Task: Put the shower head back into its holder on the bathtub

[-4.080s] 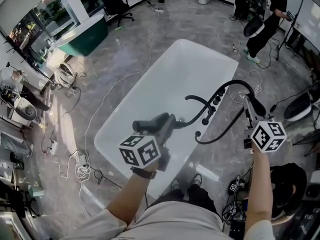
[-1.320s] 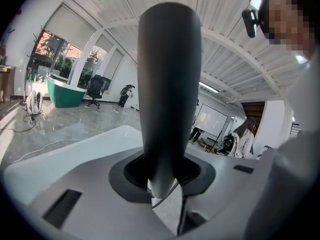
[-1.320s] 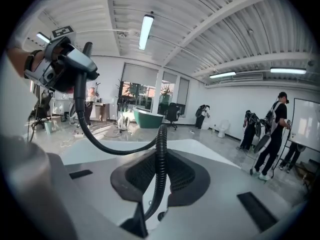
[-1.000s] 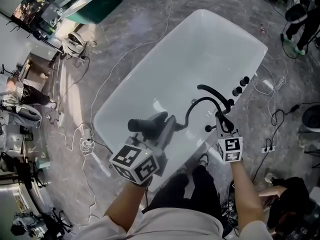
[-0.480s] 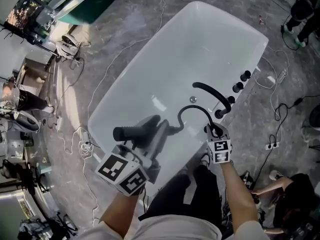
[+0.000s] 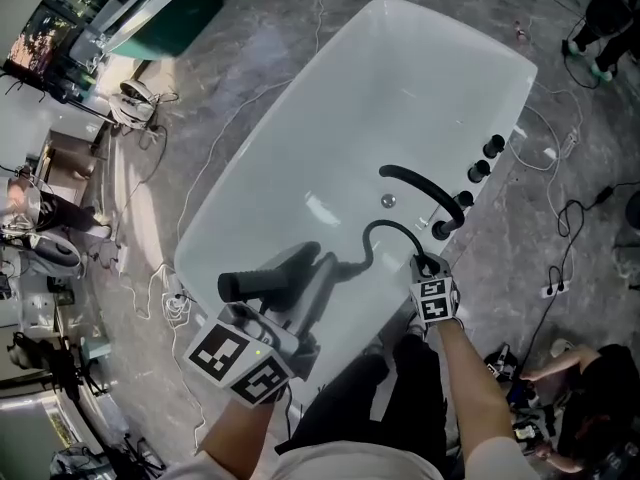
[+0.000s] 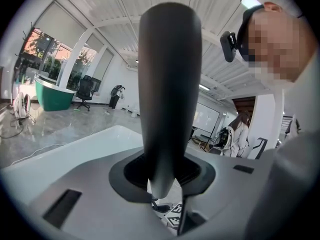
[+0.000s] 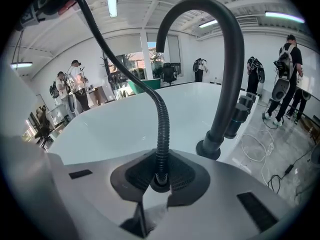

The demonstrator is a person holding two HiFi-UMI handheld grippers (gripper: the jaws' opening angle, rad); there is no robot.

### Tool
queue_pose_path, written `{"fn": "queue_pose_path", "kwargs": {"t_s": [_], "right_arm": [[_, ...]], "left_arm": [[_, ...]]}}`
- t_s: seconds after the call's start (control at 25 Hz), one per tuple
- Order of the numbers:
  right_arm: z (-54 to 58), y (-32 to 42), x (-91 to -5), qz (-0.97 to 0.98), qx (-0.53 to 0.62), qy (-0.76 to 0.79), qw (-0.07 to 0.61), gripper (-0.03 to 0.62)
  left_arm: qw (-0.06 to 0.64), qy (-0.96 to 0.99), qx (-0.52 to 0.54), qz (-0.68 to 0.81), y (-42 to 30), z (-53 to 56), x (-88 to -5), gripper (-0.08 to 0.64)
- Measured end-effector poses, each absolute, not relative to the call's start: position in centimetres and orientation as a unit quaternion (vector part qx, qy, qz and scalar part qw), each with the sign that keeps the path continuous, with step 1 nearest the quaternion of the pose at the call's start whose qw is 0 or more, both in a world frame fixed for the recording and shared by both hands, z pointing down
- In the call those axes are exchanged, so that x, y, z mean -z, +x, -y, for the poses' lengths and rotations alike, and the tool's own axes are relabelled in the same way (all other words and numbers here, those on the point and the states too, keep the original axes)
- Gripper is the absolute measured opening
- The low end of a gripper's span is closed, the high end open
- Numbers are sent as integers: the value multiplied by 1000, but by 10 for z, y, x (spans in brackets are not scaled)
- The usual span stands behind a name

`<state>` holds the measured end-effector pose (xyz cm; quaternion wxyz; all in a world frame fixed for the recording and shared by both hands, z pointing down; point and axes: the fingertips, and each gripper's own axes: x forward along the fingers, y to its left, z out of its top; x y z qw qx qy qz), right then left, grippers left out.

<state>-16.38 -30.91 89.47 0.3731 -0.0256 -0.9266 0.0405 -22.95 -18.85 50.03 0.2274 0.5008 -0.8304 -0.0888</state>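
My left gripper (image 6: 298, 290) is shut on the black shower head (image 6: 262, 280), which lies roughly level over the near end of the white bathtub (image 6: 330, 128). In the left gripper view the shower head's handle (image 7: 169, 94) stands up from between the jaws of the left gripper (image 7: 162, 180). A black ribbed hose (image 6: 375, 233) arcs from it to my right gripper (image 6: 428, 266), low at the tub's near right rim. There the right gripper (image 8: 160, 181) is shut on the hose (image 8: 161, 129). I cannot make out the holder.
The black faucet spout (image 6: 420, 188) arches over the tub just beyond the right gripper, its base (image 8: 212, 149) close by. Two black knobs (image 6: 485, 158) sit further along the rim. Cables (image 6: 545, 138) trail over the marble floor. People (image 8: 290, 79) stand in the background.
My right gripper has sunk with the hose down to the tub's rim beside the faucet base. The left gripper with the shower head has drifted slightly lower.
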Motion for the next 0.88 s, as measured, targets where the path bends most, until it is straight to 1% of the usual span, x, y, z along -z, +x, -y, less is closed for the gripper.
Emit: {"fn": "queue_pose_path", "kwargs": {"t_s": [0.4,0.52,0.6,0.72,0.88], "right_arm": [[305,-157,-924,909,-32,-50,412,64],[306,-152,-924,907,-29,-54,417,104],[308,-143,-919,907,-31,-50,418,114],[309,-122,-899,914,-43,-36,403,112],[314,-88,-845,933,-68,-15,354,112]], "left_arm": [[232,528,85,812,-214,200,-496,103],[234,539,79,805,-207,206,-493,103],[236,546,74,800,-201,209,-492,103],[240,559,61,791,-186,216,-497,103],[239,577,50,780,-173,234,-512,103]]}}
